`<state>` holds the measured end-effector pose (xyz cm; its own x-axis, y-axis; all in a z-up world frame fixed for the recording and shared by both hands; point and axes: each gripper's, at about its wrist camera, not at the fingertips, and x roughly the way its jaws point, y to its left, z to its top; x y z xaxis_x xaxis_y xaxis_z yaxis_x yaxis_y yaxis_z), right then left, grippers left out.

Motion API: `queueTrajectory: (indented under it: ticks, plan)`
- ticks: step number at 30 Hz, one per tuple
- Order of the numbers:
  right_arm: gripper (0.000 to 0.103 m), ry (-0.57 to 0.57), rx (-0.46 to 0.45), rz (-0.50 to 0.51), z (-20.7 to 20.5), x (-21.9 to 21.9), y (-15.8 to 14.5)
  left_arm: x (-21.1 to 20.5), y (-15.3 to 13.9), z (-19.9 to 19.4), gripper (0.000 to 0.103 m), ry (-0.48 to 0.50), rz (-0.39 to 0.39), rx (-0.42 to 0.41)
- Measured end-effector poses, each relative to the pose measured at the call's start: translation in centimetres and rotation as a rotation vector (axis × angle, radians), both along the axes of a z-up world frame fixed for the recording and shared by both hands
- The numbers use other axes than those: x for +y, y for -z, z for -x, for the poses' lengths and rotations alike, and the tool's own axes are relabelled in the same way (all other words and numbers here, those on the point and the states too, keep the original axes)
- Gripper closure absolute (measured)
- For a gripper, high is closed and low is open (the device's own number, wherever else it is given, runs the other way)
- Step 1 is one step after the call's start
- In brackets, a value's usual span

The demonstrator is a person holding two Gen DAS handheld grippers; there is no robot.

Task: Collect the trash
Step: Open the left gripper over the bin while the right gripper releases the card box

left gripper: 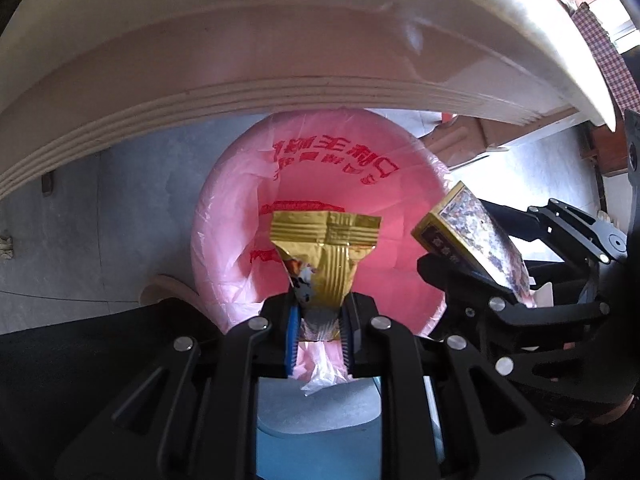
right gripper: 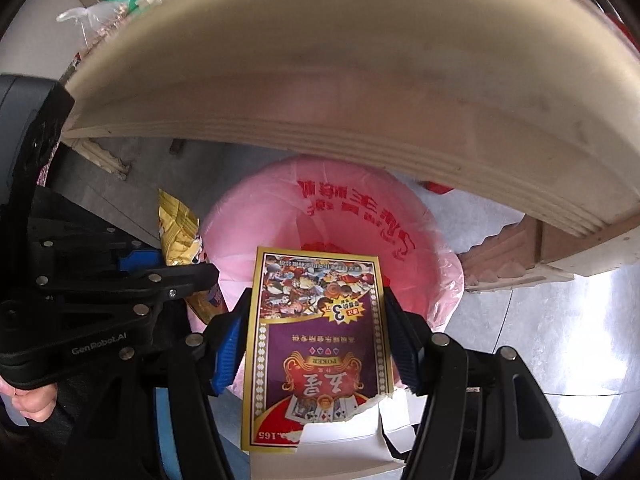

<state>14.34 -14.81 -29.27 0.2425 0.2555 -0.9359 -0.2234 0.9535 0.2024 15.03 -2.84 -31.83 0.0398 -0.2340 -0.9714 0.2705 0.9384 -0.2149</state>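
left gripper (left gripper: 318, 322): fingers pinching gold wrapper (left gripper: 326, 250) by its lower end, over the bin mouth.
right gripper (right gripper: 318, 320): fingers clamped on the long edges of poker card box (right gripper: 318, 344); torn flap at 6 o'clock.
wrapper handling: looks light, crinkly, slick foil; likely flutters on release.
box handling: light, thin cardboard, semi-stiff; hold by the side edges, avoid the torn end.
bin (right gripper: 332, 240): pink liner open, at 12 o'clock of both grippers.
edges: desk (right gripper: 340, 80) rim overhangs bin at 12 o'clock, close overhead.
room: grippers side by side and near each other; open floor (right gripper: 560, 340) at 3 o'clock.
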Motion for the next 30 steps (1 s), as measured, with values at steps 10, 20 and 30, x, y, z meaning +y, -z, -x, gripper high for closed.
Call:
queueTrajectory:
  ticks: [10,20,30]
  plan:
    - [0.043,-0.001,0.030,0.007,-0.3,-0.2,1.4,-0.1,1.7,-0.3,0.086,0.003,-0.004,0.047]
    - [0.021,0.067,0.089,-0.040,-1.0,-1.3,3.3,0.7,2.1,-0.6,0.050,-0.026,-0.073,0.050]
    - [0.019,0.085,0.072,-0.052,-1.2,-1.7,2.8,1.3,1.7,-1.0,0.037,-0.060,-0.079,0.044]
